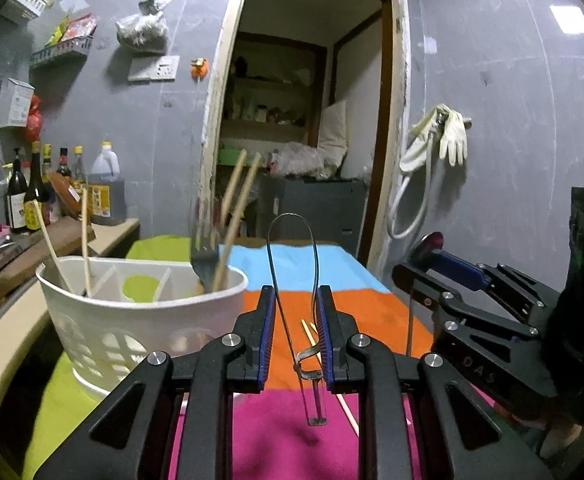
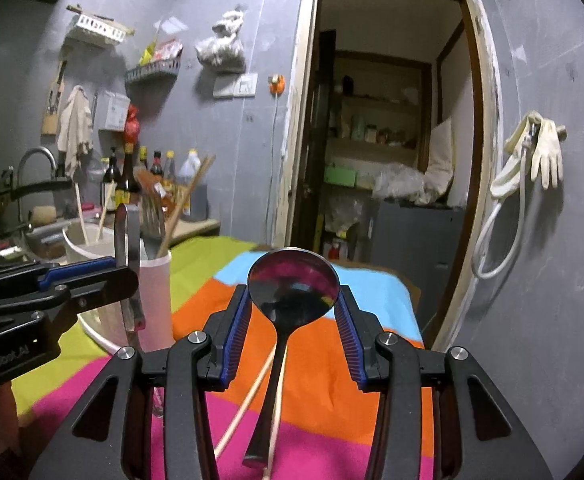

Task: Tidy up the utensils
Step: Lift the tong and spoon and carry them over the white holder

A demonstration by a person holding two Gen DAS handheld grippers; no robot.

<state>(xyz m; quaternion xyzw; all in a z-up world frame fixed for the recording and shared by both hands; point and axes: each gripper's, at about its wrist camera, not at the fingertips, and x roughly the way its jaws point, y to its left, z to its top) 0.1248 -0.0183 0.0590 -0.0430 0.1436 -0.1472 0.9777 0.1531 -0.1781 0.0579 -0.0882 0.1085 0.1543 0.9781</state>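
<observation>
You held a wire utensil [image 1: 292, 264] clamped in your left tool [image 1: 295, 332] and a spoon [image 2: 293, 284], handle hanging down, clamped in your right tool [image 2: 293, 312], with the white caddy [image 1: 148, 304] lying left of both, nearer your left hand.

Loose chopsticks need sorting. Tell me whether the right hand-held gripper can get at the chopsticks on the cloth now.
Probably not yet. The right hand-held gripper is shut on the spoon, so its jaws are taken. The chopsticks lie uncovered on the cloth beneath it, likely reachable once the spoon is set down.
</observation>
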